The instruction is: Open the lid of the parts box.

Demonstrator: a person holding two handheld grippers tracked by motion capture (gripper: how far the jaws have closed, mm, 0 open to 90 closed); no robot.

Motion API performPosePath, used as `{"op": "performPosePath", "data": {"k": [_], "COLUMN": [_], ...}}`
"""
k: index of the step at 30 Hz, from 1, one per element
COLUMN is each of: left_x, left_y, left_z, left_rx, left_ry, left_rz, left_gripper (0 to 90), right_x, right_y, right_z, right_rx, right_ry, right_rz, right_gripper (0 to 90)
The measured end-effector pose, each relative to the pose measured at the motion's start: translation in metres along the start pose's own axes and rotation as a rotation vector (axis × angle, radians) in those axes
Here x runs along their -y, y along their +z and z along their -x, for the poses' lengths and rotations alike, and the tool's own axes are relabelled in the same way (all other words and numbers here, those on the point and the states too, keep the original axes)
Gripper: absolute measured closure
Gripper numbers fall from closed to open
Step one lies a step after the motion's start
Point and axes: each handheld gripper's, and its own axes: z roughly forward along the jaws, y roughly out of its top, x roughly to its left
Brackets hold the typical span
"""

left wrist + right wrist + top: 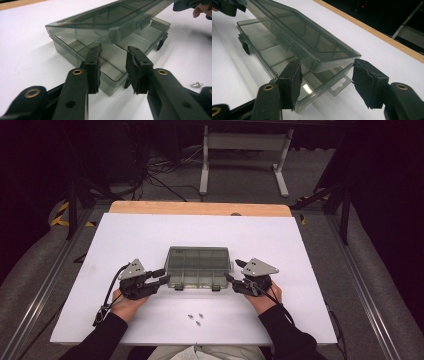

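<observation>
The organizer box point(199, 266), lid ajar, blocks the table's point(150, 232) middle. Three small screws point(195, 318) lie near the front edge. Elsewhere the table gives free passage.

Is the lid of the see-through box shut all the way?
No, in the left gripper view the lid is tilted up, with a gap above the box.

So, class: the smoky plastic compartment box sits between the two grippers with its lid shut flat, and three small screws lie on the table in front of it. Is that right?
Not quite. The lid is lifted off the box, as both gripper views show. The three screws do lie in front of it, in the high view.
</observation>
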Motion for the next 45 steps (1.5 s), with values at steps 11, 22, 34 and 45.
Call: {"op": "performPosePath", "data": {"k": [11, 22, 34, 45], "left_x": [0.002, 0.003, 0.004, 0.003], "left_y": [0.004, 0.007, 0.006, 0.007], "left_z": [0.000, 0.001, -0.003, 0.002], "left_rx": [-0.046, -0.069, -0.090, -0.103], "left_ry": [-0.023, -0.004, -0.018, 0.014], "left_rz": [-0.056, -0.078, -0.075, -0.067], "left_gripper": [55.1, 51.1, 52.0, 51.8], "right_x": [-0.009, -0.020, -0.034, -0.050], "right_y": [0.000, 0.008, 0.015, 0.022], "right_z": [0.008, 0.016, 0.023, 0.029], "right_rx": [-0.016, -0.001, 0.024, 0.037], "right_ry": [0.028, 0.046, 0.049, 0.034], "right_rz": [0.032, 0.060, 0.071, 0.088], "right_gripper": [41.1, 43.7, 48.3, 54.0]}}
